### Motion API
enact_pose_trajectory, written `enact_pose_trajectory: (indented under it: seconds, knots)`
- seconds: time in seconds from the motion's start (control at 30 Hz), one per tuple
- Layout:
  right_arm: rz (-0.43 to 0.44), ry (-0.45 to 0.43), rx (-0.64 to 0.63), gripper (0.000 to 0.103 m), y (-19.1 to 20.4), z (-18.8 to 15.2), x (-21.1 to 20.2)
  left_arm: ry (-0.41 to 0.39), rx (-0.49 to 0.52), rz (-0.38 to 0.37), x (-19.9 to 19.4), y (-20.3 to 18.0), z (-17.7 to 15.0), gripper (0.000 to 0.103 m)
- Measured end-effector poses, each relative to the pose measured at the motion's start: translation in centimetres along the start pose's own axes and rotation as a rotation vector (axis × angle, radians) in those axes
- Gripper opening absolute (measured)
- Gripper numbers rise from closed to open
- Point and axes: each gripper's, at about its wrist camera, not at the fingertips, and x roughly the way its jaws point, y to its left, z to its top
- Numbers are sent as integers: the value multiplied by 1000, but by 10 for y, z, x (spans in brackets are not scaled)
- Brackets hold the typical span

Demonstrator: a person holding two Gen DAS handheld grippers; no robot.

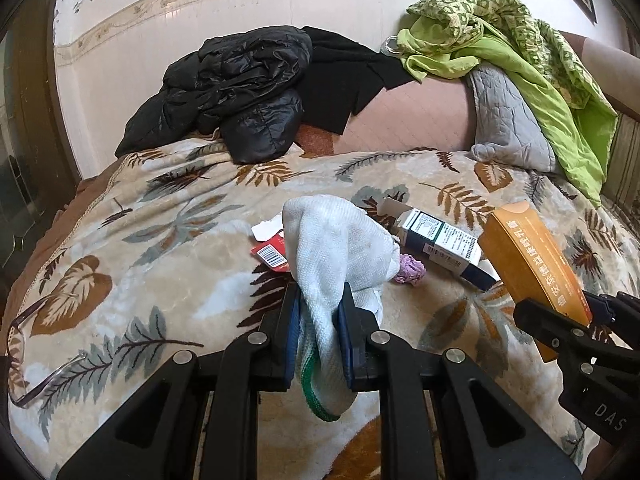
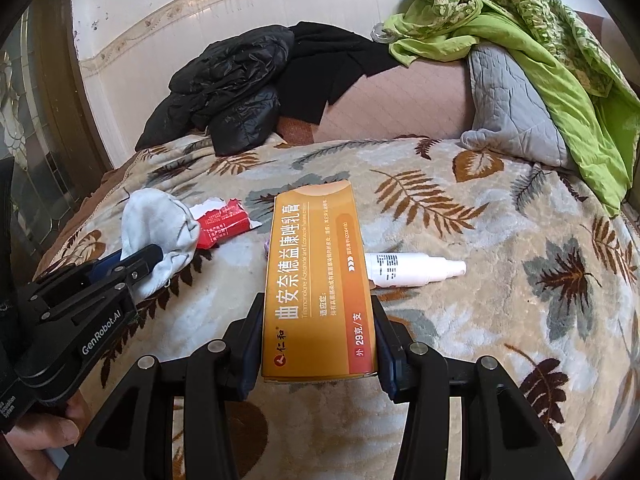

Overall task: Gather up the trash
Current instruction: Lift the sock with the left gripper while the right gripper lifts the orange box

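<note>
Right wrist view gives us the clearest look at the orange medicine box [image 2: 318, 284]: our right gripper [image 2: 318, 356] has its jaws clamped on the near end of it, one pad against each long side. Its long axis runs straight away from us along the fingers, far end pointing toward the black jacket [image 2: 224, 92] at the back of the leaf-patterned blanket [image 2: 500, 280]. It is held above the blanket, printed face up. Just right of the box a white spray bottle [image 2: 416, 270] lies crosswise, nozzle pointing right. Left of the box lies a torn red wrapper [image 2: 222, 224].

Our left gripper [image 1: 319, 332] is closed on a white sock [image 1: 340, 252], toe bulging up and away, green-striped cuff hanging down between the fingers. Just right of the sock we see a crumpled purple scrap [image 1: 408, 269] and an opened white-and-blue carton [image 1: 436, 242], lying diagonally.
</note>
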Motion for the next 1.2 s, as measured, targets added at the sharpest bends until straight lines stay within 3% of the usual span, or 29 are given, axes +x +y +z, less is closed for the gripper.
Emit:
enact_pose_trajectory:
  seconds: [0.77, 1.0, 1.2]
  knots:
    - [11, -39, 85, 51, -17, 3, -24, -37, 33, -52, -16, -28, 3, 17]
    - [19, -53, 152, 51, -31, -10, -54, -58, 36, -96, -39, -47, -3, 17]
    - [32, -88, 265, 51, -57, -29, -102, -70, 22, -192, -69, -64, -12, 17]
